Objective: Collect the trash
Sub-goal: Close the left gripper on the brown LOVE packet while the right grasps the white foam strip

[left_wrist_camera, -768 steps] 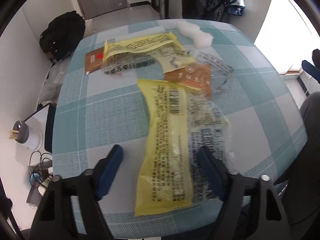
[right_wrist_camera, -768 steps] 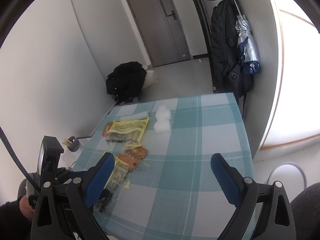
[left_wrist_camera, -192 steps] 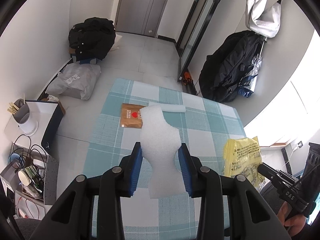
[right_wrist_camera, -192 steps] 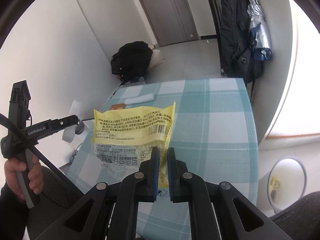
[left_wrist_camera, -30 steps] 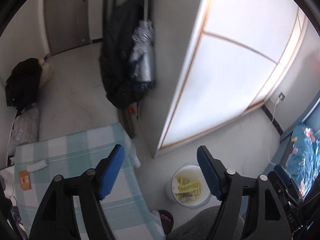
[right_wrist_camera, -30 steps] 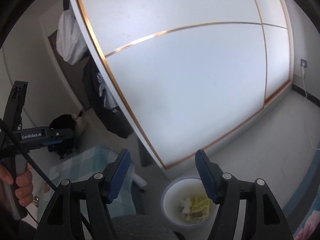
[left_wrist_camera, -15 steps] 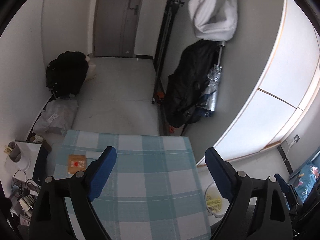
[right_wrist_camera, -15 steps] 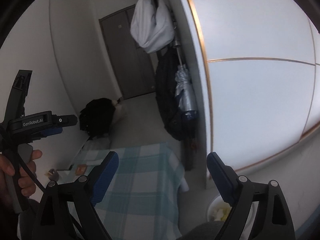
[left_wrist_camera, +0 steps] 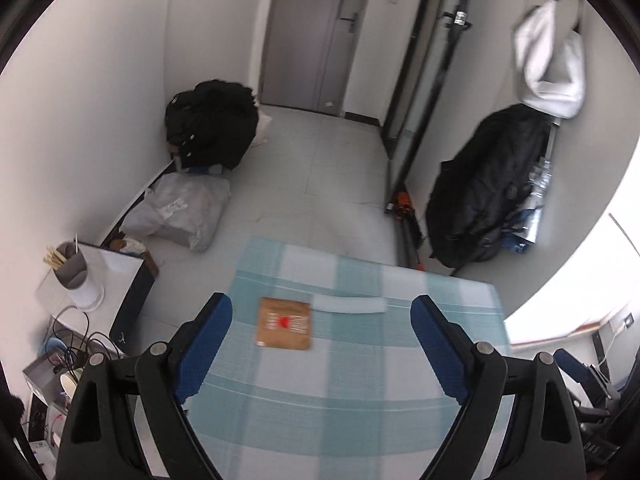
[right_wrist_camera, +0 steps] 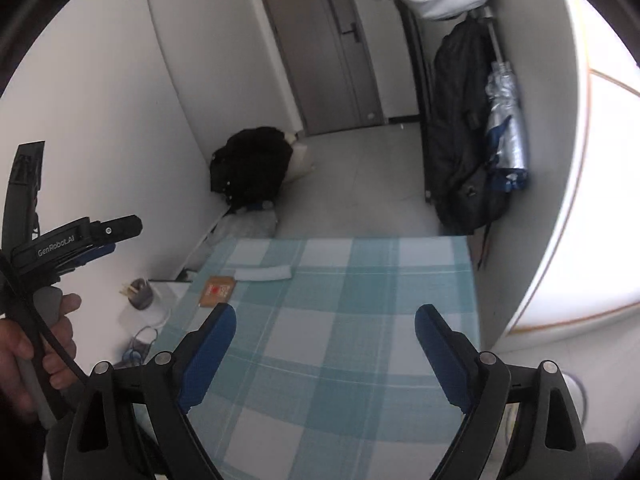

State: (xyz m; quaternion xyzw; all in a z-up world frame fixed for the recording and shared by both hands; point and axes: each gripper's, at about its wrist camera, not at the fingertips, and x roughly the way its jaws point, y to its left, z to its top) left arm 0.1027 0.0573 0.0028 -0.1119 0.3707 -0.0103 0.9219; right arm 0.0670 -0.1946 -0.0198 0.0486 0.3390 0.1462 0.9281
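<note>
Two empty claws are facing the last trash on the desk

Left wrist view: the left claw (left_wrist_camera: 322,344) is standing wide and released, with nothing between its blue pads. The brown packet (left_wrist_camera: 285,323) is lying flat on the checked desk (left_wrist_camera: 344,392), ahead and a little to the left of the claw's middle, close to the left pad. The white foam strip (left_wrist_camera: 349,305) is just behind it, its long axis running across the view. The packet is showing a red mark, but its writing is too blurred to read.

Right wrist view: the right claw (right_wrist_camera: 325,346) is also released and empty. Here the packet (right_wrist_camera: 216,291) and strip (right_wrist_camera: 264,273) are lying far ahead to the left, so I judge the left claw nearer. Its handle is reading "GenRobot.AI".
</note>
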